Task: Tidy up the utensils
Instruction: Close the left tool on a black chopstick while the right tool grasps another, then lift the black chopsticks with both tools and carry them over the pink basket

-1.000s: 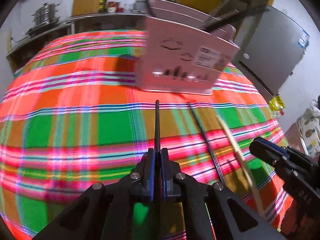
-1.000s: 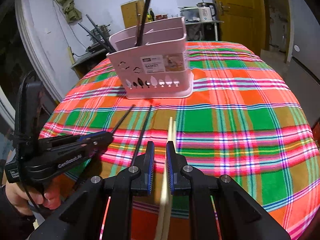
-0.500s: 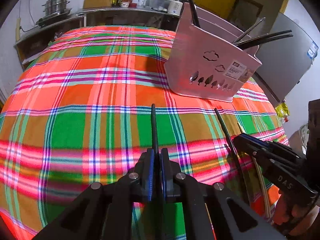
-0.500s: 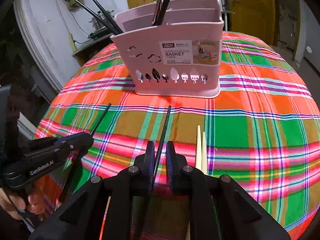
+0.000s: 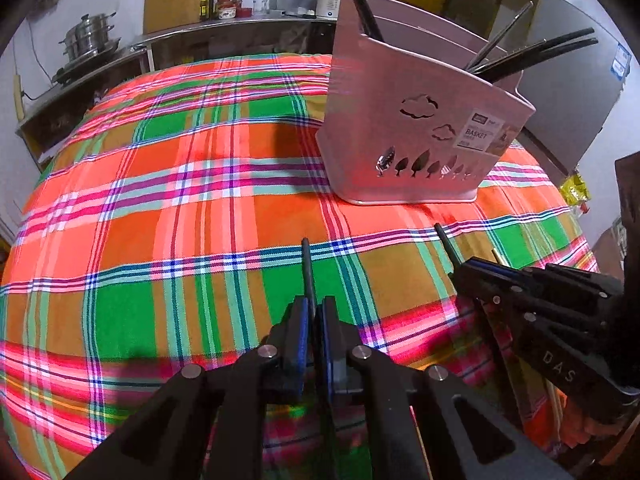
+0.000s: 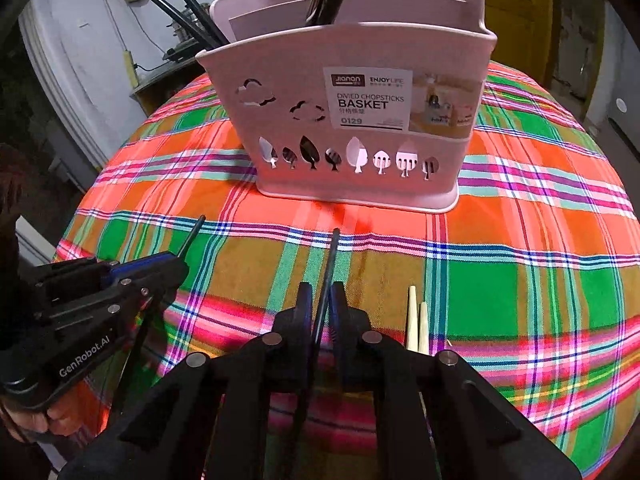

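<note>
Now each tool, left [image 5: 313, 312] and right [image 6: 321, 308], pinched tight on its own black chopstick [image 5: 307, 268] [image 6: 330, 260], right just closed

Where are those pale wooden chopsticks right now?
In the right wrist view, the pale chopsticks lie on the plaid tablecloth, just right of the right gripper.

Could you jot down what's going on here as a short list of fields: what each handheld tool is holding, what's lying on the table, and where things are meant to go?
left gripper: fingers shut on a black chopstick
right gripper: fingers just closed on a second black chopstick
lying loose: pale wooden chopsticks, beside the right gripper
container: pink basket, upright, dark chopsticks already in it
surface: plaid tablecloth
</note>
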`<state>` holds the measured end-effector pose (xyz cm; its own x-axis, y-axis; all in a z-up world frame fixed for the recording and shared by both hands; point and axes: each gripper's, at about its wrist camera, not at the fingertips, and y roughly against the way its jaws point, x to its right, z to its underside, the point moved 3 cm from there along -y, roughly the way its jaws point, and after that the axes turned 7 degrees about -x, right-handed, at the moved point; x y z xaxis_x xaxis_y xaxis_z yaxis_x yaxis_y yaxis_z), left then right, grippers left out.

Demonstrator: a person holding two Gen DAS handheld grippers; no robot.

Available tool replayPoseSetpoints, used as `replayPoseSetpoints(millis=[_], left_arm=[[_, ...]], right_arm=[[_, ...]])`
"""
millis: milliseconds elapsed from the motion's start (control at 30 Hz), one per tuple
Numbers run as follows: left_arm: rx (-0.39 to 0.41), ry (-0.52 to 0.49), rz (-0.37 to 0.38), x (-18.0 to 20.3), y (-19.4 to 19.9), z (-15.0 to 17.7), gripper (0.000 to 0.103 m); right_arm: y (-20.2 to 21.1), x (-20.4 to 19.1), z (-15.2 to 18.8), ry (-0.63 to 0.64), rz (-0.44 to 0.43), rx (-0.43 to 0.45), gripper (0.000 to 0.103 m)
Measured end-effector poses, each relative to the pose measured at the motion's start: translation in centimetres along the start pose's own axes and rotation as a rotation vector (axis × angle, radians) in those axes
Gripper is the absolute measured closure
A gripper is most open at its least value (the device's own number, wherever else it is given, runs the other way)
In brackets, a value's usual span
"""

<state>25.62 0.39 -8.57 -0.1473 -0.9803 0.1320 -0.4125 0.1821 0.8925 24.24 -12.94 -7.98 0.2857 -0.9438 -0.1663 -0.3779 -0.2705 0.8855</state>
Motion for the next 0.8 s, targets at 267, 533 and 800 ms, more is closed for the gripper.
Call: replayPoseSetpoints(millis=[267, 533, 800], left_arm=[[0.032, 0.03, 0.045, 0.2, 1.8, 0.2, 0.099], [0.134, 0.004, 0.057, 1.3, 7.2, -0.8, 0.099], [0.255, -0.022, 0.069, 2.5, 12.9, -2.4, 0.099]], right_arm=[[2.5, -0.2, 0.4, 0.004, -0.033, 0.048, 0.097], [7.0, -1.0, -0.5, 0.02, -0.055, 0.138, 0.097], [12.0, -1.6, -1.8, 0.037, -0.055, 0.254, 0.098]])
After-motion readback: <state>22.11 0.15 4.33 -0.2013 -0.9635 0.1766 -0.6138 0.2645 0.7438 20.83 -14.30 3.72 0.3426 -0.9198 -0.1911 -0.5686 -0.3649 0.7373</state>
